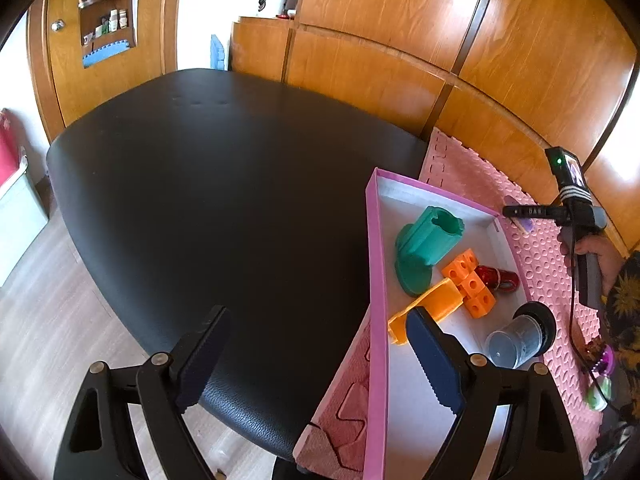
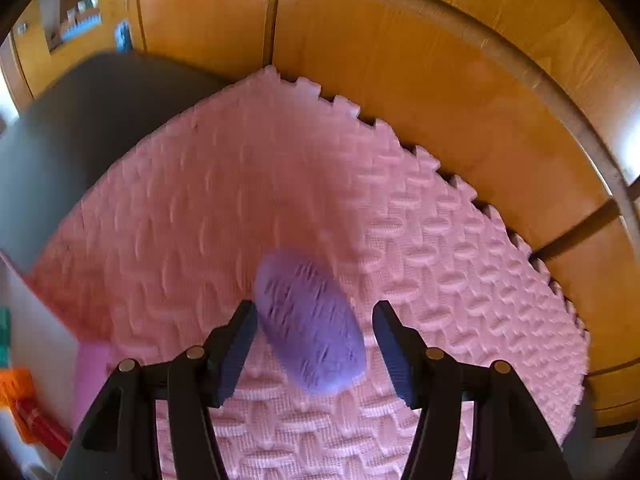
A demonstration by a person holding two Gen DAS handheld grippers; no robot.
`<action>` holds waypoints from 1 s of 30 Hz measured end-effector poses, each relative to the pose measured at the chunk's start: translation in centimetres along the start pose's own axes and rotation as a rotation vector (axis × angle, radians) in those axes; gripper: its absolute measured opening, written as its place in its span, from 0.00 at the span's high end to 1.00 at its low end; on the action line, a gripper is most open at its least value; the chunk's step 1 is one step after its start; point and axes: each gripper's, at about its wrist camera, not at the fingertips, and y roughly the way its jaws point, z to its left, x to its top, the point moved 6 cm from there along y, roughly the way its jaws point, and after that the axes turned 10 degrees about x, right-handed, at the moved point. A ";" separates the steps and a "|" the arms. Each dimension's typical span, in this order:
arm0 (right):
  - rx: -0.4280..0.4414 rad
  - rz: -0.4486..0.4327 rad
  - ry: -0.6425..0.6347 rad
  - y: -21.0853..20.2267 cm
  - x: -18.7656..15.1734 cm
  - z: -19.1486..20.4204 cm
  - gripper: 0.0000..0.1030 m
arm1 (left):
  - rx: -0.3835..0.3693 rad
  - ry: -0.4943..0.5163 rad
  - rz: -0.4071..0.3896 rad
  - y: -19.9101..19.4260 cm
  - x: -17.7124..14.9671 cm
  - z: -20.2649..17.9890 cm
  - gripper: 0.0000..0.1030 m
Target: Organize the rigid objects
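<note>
**Inspector A:** Right gripper (image 2: 314, 346) status?

**Inspector B:** Jaws are seen parted, nothing clamped. A purple oval object (image 2: 310, 326) is observed on the pink foam mat (image 2: 440, 240), between the fingers; whether the left pad touches it cannot be told, as the view is blurred.

**Inspector A:** Left gripper (image 1: 316, 360)?

**Inspector B:** Spread wide and empty, over the black table (image 1: 220, 180) and the pink-rimmed tray (image 1: 376, 280).

**Inspector A:** Tray contents?

**Inspector B:** A green holder (image 1: 424, 248), orange blocks (image 1: 472, 284), a red piece (image 1: 498, 278) and a clear cup (image 1: 516, 340) are noted inside.
</note>
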 end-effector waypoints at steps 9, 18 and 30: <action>-0.029 -0.028 0.034 -2.6 -3.0 1.6 0.59 | -0.014 0.006 -0.009 -0.2 -0.4 -0.4 0.13; 0.122 -0.202 0.018 -12.7 -6.4 8.1 0.59 | -0.025 0.012 -0.050 -2.0 -1.1 -0.1 0.13; 0.410 -0.059 -0.168 -12.2 -11.7 24.1 0.59 | -0.034 0.025 -0.079 -4.1 -2.9 0.6 0.13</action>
